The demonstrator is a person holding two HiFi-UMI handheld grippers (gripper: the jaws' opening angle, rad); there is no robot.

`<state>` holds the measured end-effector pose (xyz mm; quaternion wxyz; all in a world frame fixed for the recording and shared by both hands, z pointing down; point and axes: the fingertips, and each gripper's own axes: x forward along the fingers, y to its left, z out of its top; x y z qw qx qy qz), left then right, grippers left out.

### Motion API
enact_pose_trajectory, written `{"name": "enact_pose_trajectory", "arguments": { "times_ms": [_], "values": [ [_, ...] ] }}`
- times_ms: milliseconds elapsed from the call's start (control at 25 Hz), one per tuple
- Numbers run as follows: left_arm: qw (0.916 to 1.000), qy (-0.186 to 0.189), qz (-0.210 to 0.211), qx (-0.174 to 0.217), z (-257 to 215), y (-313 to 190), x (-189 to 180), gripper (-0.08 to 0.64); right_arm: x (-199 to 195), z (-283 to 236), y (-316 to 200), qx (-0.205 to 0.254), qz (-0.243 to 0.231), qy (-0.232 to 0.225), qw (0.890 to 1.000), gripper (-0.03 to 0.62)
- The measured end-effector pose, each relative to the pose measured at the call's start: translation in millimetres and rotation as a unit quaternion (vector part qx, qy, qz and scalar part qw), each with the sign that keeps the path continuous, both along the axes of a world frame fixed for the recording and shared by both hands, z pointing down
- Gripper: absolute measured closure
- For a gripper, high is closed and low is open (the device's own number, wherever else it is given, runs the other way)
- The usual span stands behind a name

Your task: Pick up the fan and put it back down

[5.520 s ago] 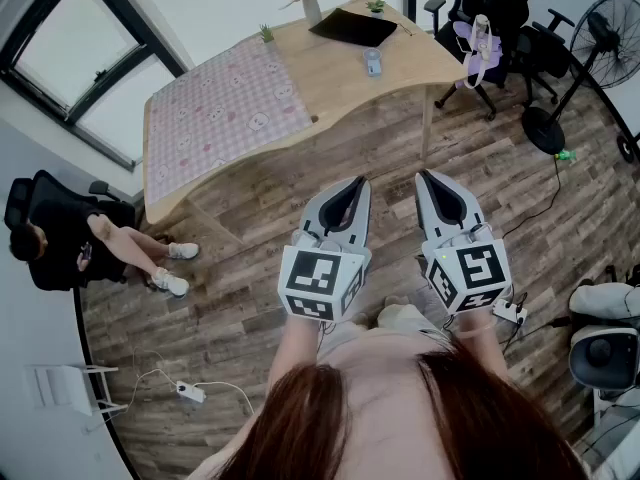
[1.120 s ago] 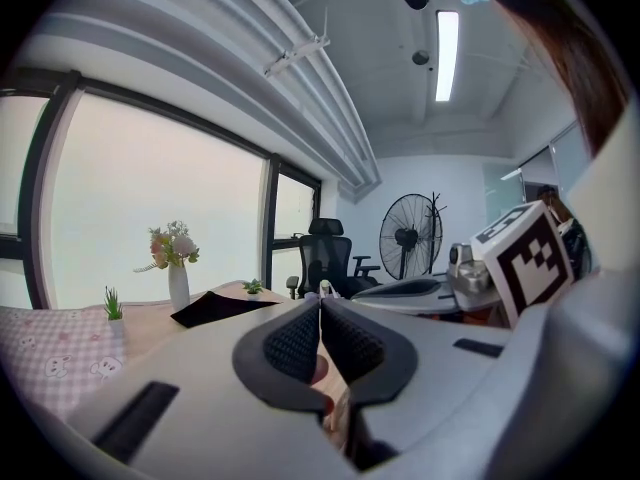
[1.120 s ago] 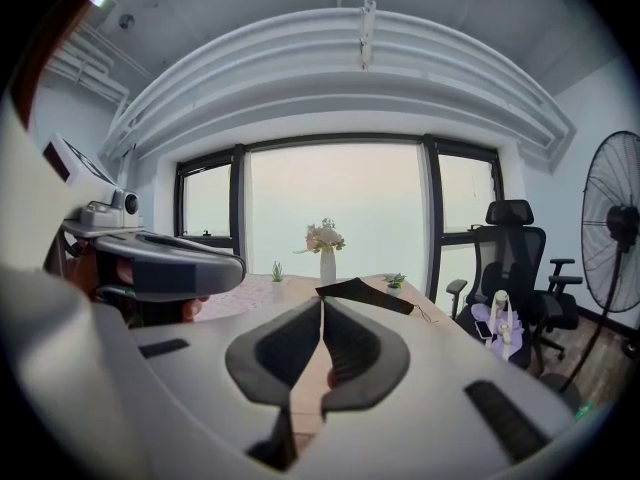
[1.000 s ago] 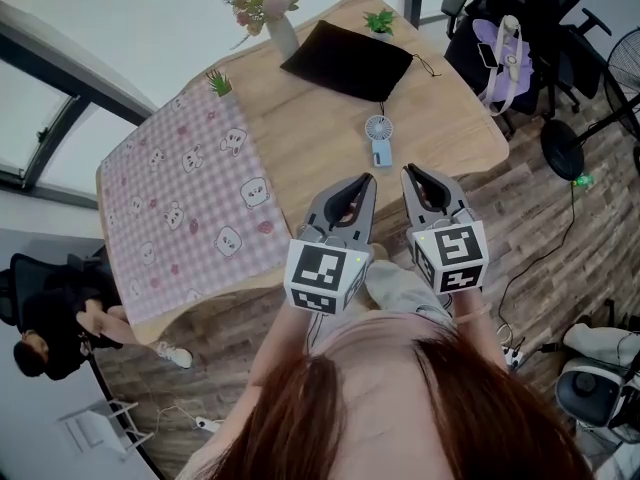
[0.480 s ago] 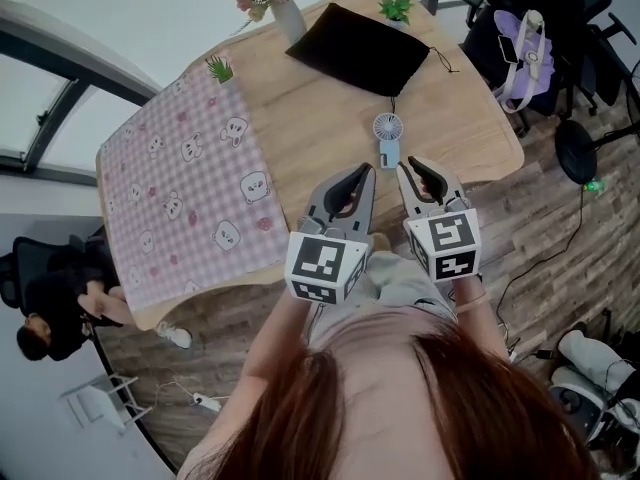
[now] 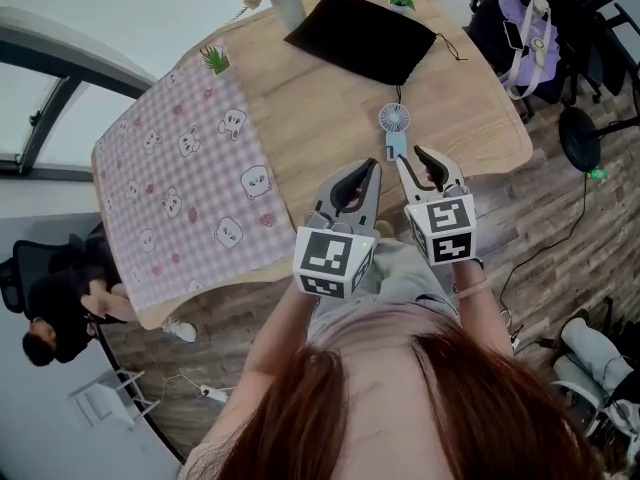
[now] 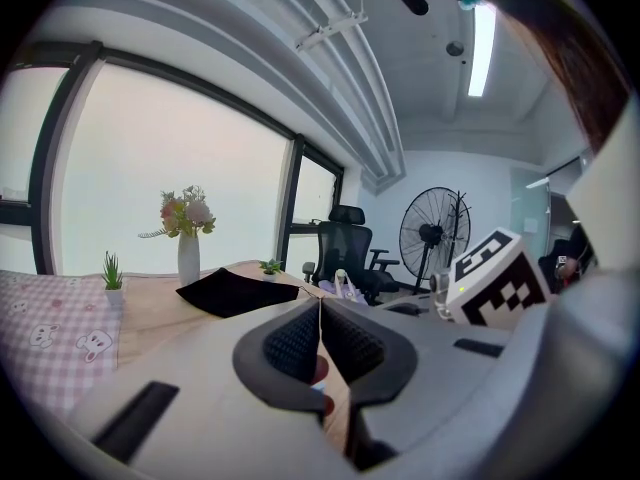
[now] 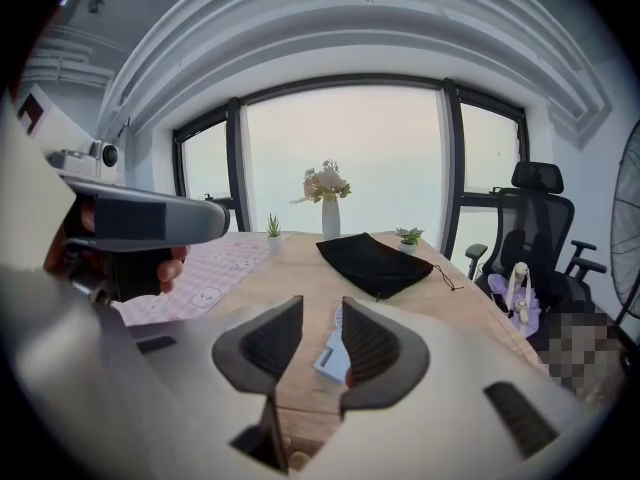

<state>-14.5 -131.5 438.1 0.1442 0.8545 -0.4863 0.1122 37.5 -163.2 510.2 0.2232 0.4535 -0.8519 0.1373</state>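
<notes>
The fan [image 6: 393, 122] lies flat on the wooden worktop [image 6: 320, 98], untouched, its round head pointing away from us and its pale blue handle toward us. Just short of that handle sits our right gripper [image 6: 410, 158]. Its jaws are opening, and in the right gripper view the handle's end shows in the gap between them, not yet clamped. To the left of the fan, our left gripper [image 6: 370, 169] has its jaws pressed together on nothing. Beyond the fan lies a black pouch [image 6: 365, 33], and well to its left a pink checked cloth [image 6: 190, 168].

We judge this to be the approach, before the pick. Next we need to push the right gripper forward until the handle sits squarely between the pads, then close firmly and lift.
</notes>
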Motion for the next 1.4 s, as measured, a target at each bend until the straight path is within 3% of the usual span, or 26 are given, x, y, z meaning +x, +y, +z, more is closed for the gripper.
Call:
{"name": "enact_pose_trajectory", "arguments": {
  "times_ms": [520, 1400],
  "values": [
    [0.9996, 0.007, 0.008, -0.027, 20, -24, -12, 0.548, -5, 49, -21, -0.045, 0.045, 0.014, 0.998, 0.434],
    [0.9965, 0.021, 0.020, -0.078, 58, -57, -24, 0.548, -15, 130, -41, -0.142, 0.070, 0.035, 0.987, 0.364]
  ]
}}
